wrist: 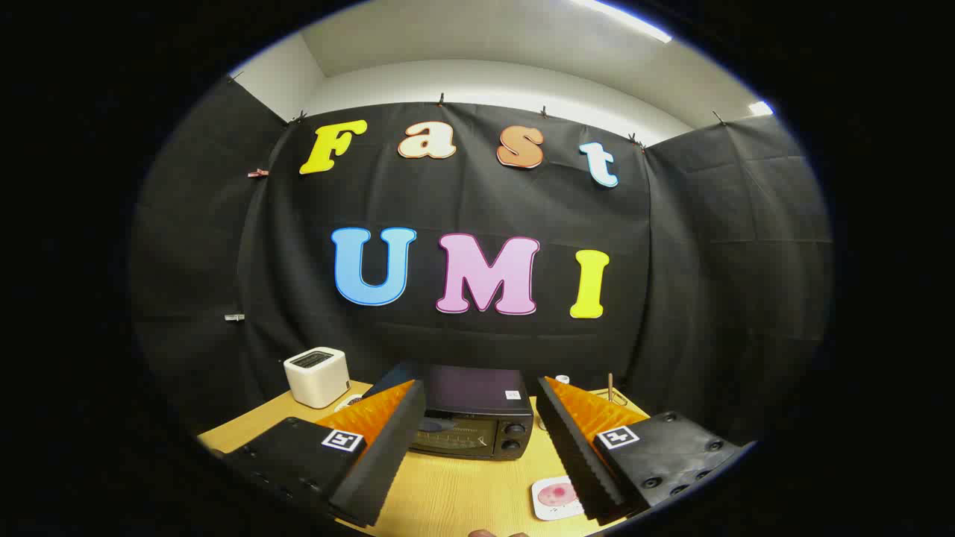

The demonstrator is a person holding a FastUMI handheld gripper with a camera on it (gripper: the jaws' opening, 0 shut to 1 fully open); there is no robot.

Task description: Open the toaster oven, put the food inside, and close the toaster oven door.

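One black toaster oven (pixel 477 418), door closed.

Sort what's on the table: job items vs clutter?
Job: toaster oven, door shut, beyond the open gripper; food on the white plate by the right finger.
Clutter: white box appliance; thin stick behind the right finger.

black tool (pixel 477 440) — orange ribbed fingers (pixel 373 418), square markers
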